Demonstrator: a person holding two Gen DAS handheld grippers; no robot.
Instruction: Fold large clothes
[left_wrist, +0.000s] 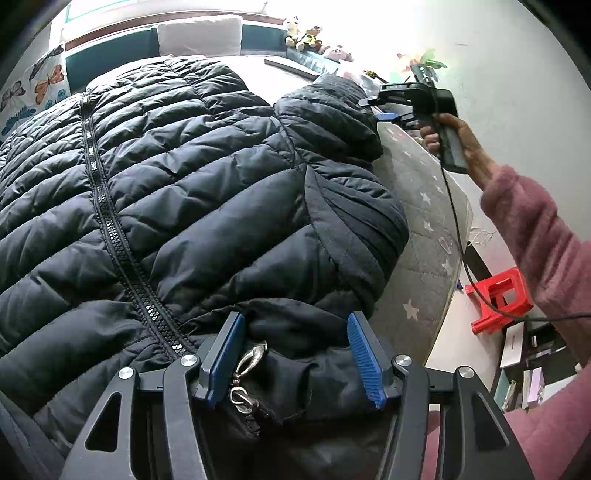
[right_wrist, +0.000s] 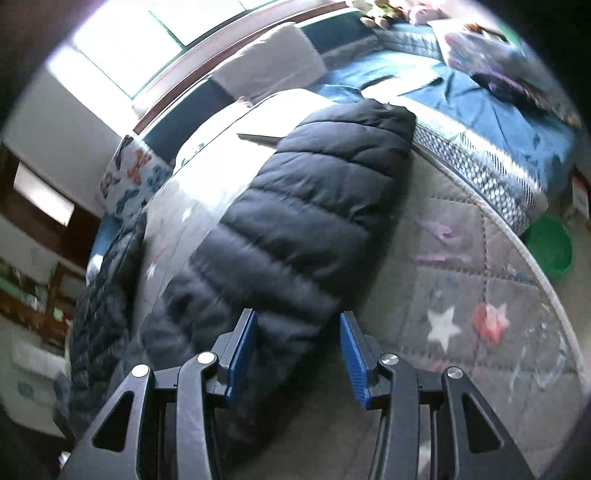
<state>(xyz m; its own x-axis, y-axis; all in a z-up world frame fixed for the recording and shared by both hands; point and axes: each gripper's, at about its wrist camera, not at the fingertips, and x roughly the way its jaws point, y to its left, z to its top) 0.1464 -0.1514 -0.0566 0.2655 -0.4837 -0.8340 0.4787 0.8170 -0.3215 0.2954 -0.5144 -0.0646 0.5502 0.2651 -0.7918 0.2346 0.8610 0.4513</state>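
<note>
Red stool (left_wrist: 498, 302) right of bed (left_wrist: 424, 229). Left gripper (left_wrist: 295, 354) parted, straddling jacket (left_wrist: 203, 184) collar, grip unclear. Right gripper (right_wrist: 298, 350) parted above sleeve (right_wrist: 295, 221), pointing down.

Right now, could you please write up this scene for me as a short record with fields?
garment: dark quilted puffer jacket, spread front up, zipper closed along the front
surface: grey star-print quilt on a bed
left gripper: at the collar, jaws apart, collar fabric and metal zipper pull between the pads; grip unclear
right gripper: jaws apart above the sleeve, holding nothing
sleeve: lies stretched out on the quilt, not yet folded in
nearby: red stool on the floor, green basin beside the bed
</note>
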